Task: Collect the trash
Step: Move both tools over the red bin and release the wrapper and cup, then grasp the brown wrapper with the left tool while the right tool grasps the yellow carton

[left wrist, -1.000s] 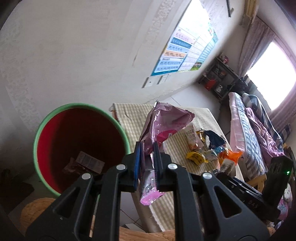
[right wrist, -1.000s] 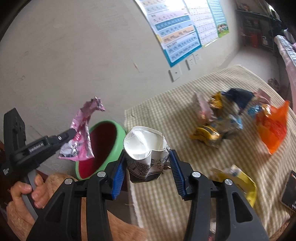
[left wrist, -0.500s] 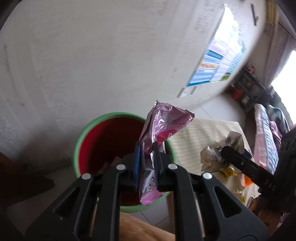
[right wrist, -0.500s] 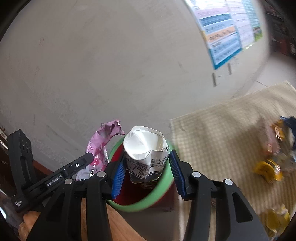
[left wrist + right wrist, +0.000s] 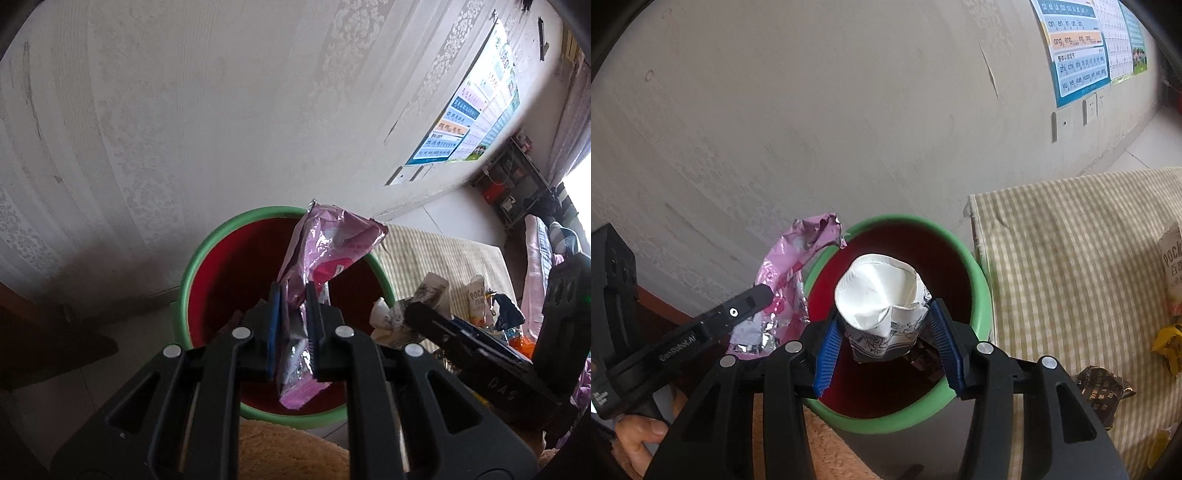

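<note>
Two pieces of trash are held over the bin (image 5: 979,280), neither released. The left gripper (image 5: 291,325) is clamped narrow on a pink foil wrapper (image 5: 325,251), which hangs above the bin's mouth near its left rim. The right gripper (image 5: 886,343) squeezes a crumpled paper cup (image 5: 882,295) directly over the opening. The bin, red inside with a green rim, stands by the wall at the near-left end of the checked table (image 5: 1071,258); a few dark scraps lie at its bottom, otherwise it looks largely unfilled. Judgement: collection is partway through. Several wrappers (image 5: 476,299) remain on the table to the right, so further trips are needed once these two are dropped.
</note>
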A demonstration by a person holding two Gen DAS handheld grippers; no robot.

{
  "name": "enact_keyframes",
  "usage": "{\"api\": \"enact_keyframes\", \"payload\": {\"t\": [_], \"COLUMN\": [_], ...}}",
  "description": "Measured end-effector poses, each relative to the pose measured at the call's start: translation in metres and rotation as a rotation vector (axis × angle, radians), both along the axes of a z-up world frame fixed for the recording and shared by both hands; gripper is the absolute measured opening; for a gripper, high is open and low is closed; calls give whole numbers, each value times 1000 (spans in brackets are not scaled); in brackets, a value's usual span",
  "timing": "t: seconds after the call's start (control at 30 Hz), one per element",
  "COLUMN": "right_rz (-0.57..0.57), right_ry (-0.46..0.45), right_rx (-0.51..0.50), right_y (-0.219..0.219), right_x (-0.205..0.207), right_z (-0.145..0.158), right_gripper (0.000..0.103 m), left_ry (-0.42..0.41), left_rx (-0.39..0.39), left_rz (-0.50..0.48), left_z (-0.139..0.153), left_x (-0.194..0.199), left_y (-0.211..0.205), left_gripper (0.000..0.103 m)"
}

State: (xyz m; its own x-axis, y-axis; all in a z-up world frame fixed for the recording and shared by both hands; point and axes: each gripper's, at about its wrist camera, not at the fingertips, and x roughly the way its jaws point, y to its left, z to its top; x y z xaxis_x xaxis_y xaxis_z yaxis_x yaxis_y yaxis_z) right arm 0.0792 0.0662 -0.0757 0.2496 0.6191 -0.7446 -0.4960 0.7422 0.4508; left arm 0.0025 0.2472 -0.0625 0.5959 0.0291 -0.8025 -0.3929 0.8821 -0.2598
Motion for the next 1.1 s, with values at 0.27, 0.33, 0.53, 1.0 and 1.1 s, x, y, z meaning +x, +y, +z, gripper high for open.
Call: {"api": "enact_keyframes", "payload": {"t": [0.27, 0.33, 0.53, 1.0, 1.1], "right_rz": [-22, -33, -93, -271, -376], "right_ry": [4, 2, 11, -144, -139], "right_rx": [27, 36, 68, -44, -140], "right_y": [-5, -11, -46, -176, -223], "right_x": [-1, -2, -9, -61, -65], "right_z": [-1, 1, 10, 54, 48], "right_gripper": [68, 68, 68, 72, 72], "left_ry": [26, 33, 39, -43, -38], "left_rx": [-1, 4, 27, -6, -29], "left_rz": [-2, -2, -6, -192, -301], "left_z": [-6, -7, -7, 11, 4], "left_x": [6, 6, 6, 12, 20], "left_y": [2, 1, -2, -94, -140], "left_gripper": [17, 19, 29, 29, 29]}}
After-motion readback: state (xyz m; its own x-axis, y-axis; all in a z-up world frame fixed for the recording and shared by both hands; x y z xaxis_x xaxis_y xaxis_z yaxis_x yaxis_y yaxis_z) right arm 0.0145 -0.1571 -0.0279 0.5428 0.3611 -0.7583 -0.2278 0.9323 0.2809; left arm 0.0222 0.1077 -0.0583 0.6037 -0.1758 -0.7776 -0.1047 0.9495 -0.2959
